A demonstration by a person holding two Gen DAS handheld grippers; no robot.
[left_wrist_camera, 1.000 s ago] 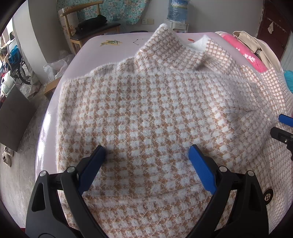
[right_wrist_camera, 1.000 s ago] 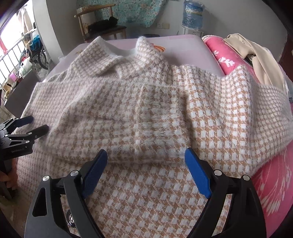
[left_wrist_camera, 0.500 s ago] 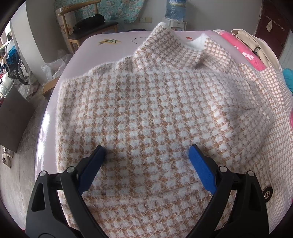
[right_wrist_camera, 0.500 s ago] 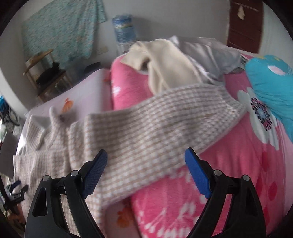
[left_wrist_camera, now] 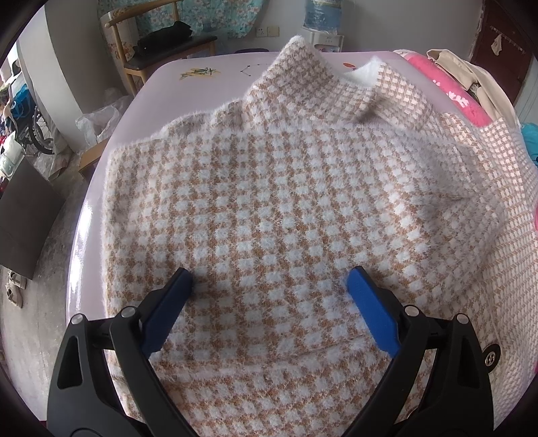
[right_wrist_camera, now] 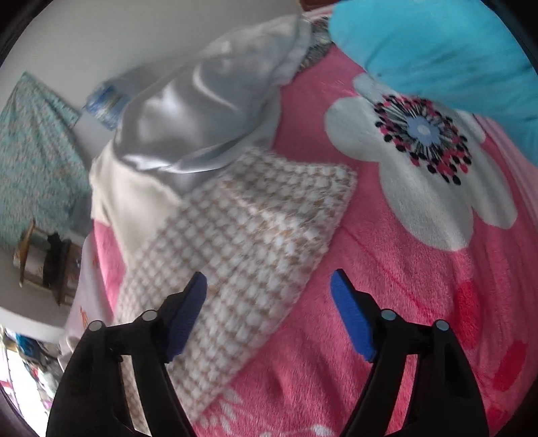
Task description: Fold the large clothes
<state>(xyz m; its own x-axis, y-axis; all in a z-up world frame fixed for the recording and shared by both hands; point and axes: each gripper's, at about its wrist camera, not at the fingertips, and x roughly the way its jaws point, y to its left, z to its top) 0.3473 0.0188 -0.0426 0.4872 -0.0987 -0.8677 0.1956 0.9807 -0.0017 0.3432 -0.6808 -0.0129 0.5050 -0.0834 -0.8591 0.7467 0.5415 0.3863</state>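
Note:
A fuzzy tan-and-white checked sweater [left_wrist_camera: 285,201] lies spread on the pale table [left_wrist_camera: 161,87], collar at the far side. My left gripper [left_wrist_camera: 270,282] hovers open over its lower body, nothing between the blue pads. The sweater's sleeve [right_wrist_camera: 248,242] stretches out onto a pink flowered blanket [right_wrist_camera: 403,285] in the right wrist view, its cuff end pointing up and right. My right gripper [right_wrist_camera: 269,289] is above the sleeve's lower edge, jaws wide but closing; the left pad is over the sleeve, the right pad over the blanket, neither pressing cloth.
A silvery-grey garment [right_wrist_camera: 201,111] and a cream garment [right_wrist_camera: 134,201] lie piled past the sleeve. A blue pillow [right_wrist_camera: 437,50] sits at the top right. A wooden chair [left_wrist_camera: 161,43] and a water bottle [left_wrist_camera: 321,15] stand beyond the table.
The right gripper swept from over the sweater's body out to the sleeve on the pink blanket, rolling as it went, and its jaws narrowed a little. The left gripper stayed put.

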